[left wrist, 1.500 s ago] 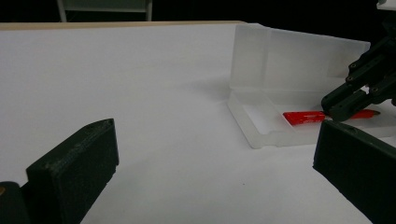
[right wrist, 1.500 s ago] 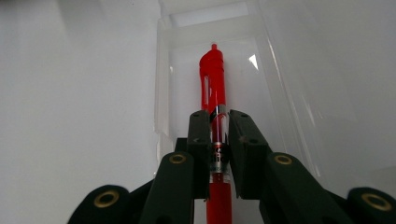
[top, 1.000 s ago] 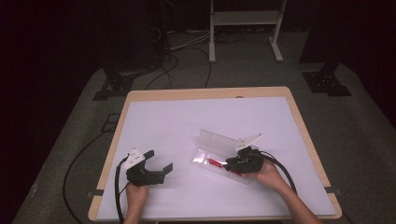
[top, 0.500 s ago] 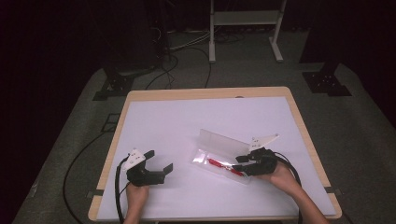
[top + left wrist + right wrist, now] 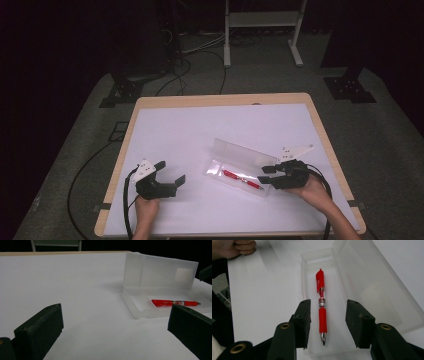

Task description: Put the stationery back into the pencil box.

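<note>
Near the surface's right edge, right tool (image 5: 327, 323), jaws apart, straddles red pen (image 5: 322, 307); lower squarely before clamping; left tool (image 5: 162, 181) apart.

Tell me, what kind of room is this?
Probably a lab or studio for recording hand tasks: dark walls around one white-topped table, cables trailing over grey carpet, and metal stand bases on the floor.

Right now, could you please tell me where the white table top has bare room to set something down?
The far half of the white table top, beyond the clear plastic case holding the red pen, is bare. So is the patch between the open left gripper and the case. It is crowded at the case's near-right end, where the open right gripper sits.
</note>
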Action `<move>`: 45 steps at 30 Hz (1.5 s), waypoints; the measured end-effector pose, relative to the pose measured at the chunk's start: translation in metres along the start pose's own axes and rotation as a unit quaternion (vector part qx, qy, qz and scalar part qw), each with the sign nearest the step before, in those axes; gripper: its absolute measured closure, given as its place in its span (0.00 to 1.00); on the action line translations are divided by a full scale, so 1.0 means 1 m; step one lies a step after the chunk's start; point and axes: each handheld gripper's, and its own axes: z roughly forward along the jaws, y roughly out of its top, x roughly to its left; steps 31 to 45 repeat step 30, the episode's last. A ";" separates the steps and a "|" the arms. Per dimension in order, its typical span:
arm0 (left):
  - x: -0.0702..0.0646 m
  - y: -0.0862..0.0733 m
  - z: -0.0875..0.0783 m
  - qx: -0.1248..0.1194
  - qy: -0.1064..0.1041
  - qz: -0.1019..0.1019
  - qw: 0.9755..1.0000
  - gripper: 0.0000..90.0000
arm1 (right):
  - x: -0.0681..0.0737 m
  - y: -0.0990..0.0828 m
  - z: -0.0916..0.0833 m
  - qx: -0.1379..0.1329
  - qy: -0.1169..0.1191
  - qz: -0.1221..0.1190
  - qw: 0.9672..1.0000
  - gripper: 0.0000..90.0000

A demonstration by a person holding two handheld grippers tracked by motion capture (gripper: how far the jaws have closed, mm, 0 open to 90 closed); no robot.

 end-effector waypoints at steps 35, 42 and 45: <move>0.000 0.000 0.001 0.000 0.001 -0.002 1.000 0.00 | -0.002 -0.075 -0.068 -0.033 -0.071 0.058 0.995 0.50; 0.000 0.000 0.001 0.000 0.001 -0.002 1.000 0.00 | -0.002 -0.075 -0.068 -0.033 -0.071 0.058 0.995 0.50; 0.000 0.000 0.001 0.000 0.001 -0.002 1.000 0.00 | -0.002 -0.075 -0.068 -0.033 -0.071 0.058 0.995 0.50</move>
